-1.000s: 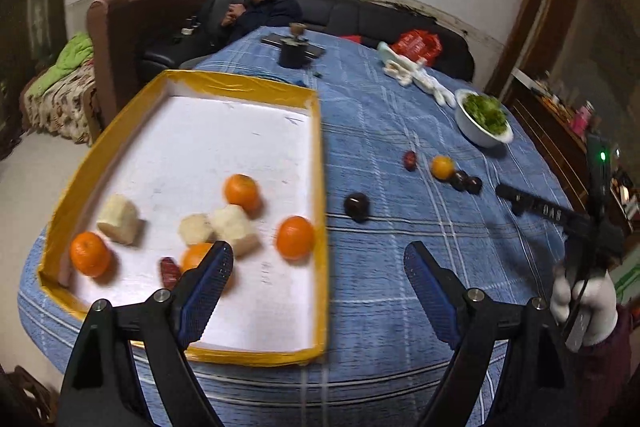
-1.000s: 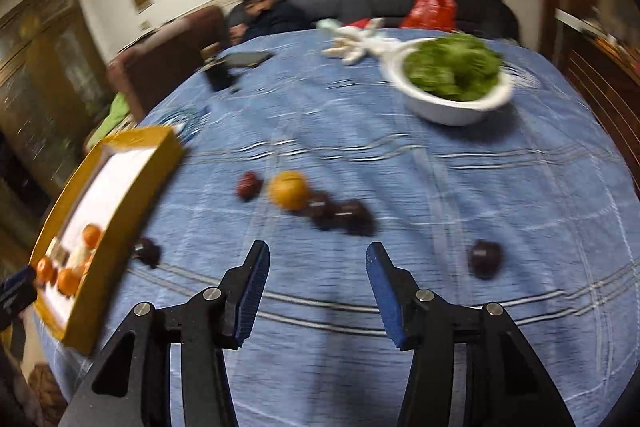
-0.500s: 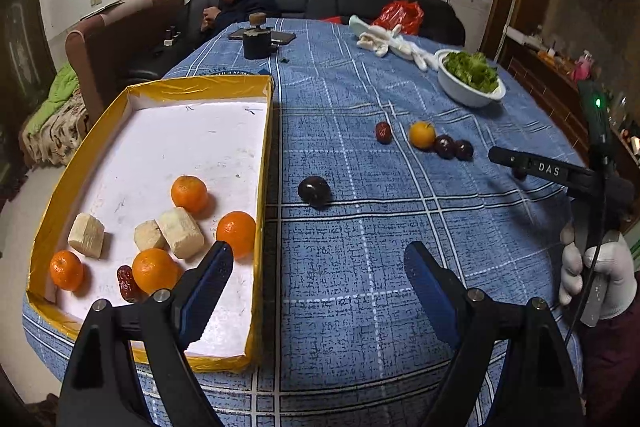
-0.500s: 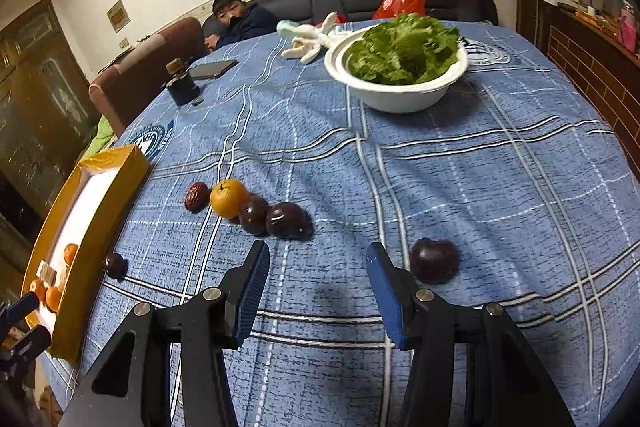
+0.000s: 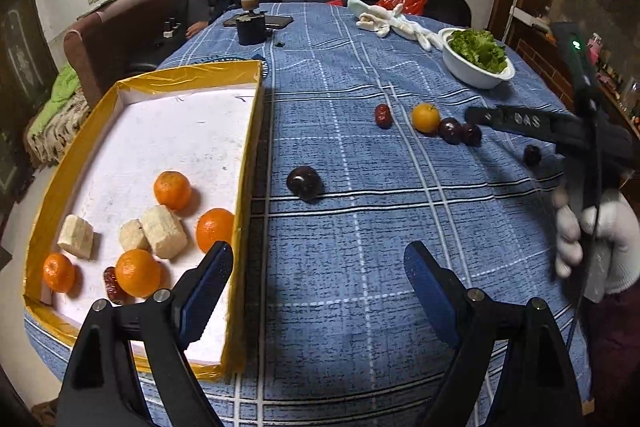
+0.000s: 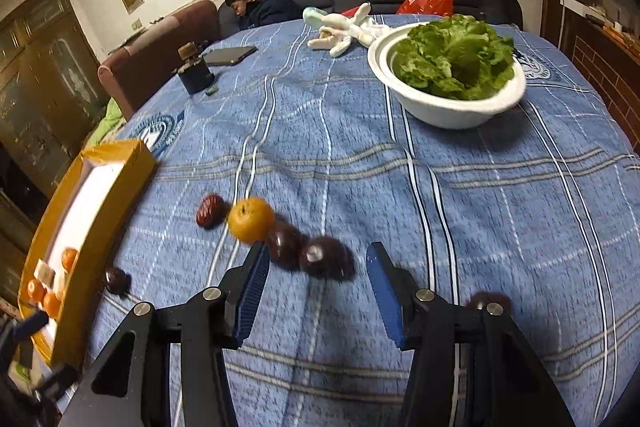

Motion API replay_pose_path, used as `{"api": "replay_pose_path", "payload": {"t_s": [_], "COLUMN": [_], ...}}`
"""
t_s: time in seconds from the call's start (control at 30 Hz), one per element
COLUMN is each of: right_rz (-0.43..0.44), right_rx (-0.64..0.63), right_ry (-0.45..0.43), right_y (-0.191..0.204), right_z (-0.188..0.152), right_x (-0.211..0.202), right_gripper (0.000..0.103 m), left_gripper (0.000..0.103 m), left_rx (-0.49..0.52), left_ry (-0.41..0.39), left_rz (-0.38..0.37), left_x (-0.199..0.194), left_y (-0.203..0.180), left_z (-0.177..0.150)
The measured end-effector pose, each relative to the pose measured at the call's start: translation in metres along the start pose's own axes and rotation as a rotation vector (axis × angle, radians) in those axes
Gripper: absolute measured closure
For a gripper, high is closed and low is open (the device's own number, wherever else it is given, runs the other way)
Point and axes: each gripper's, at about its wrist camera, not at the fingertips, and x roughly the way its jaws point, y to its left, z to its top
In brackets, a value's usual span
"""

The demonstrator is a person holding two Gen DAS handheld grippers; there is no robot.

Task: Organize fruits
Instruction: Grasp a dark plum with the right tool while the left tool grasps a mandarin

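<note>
My left gripper [image 5: 316, 267] is open and empty above the blue cloth, just right of the yellow-rimmed tray [image 5: 256, 131]. The tray holds several oranges [image 5: 173, 189], pale chunks [image 5: 164, 231] and a red date [image 5: 110, 279]. A lone dark plum [image 5: 304, 182] lies ahead of the left gripper. My right gripper [image 6: 316, 259] is open over a row of fruit: a red date [image 6: 210, 211], an orange [image 6: 251, 219] and two dark plums [image 6: 284, 245]. The nearer plum [image 6: 324, 259] shows between its tips, untouched. Another plum [image 6: 486, 301] is half hidden behind the right finger.
A white bowl of lettuce [image 6: 448, 107] stands at the far right of the table. White gloves [image 6: 344, 31], a dark jar [image 6: 195, 75] and a phone [image 6: 230, 55] lie at the far end. A person sits on the sofa behind. A gloved hand [image 5: 596, 239] holds the right tool.
The left gripper has shifted right, off the tray, toward the lone plum. The right gripper has come closer to the fruit row, so the plums now sit at its tips.
</note>
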Motion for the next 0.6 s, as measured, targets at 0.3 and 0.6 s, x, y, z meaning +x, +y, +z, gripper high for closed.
{"api": "replay_pose_path", "payload": {"t_s": [0.3, 0.6], "right_rz": [0.103, 0.332], "right_rx": [0.028, -0.089], "right_ry": [0.043, 0.163], "right_y": [0.017, 0.055], "right_z": [0.036, 0.023], "right_x": [0.039, 0.035], "right_gripper": [0.051, 0.062], "left_gripper": [0.016, 0.016], "left_rx": [-0.027, -0.047], "left_ry": [-0.004, -0.024], "left_rz": [-0.048, -0.08], "left_x": [-0.001, -0.006], "left_y": [0.002, 0.013], "left_z": [-0.001, 0.001]}}
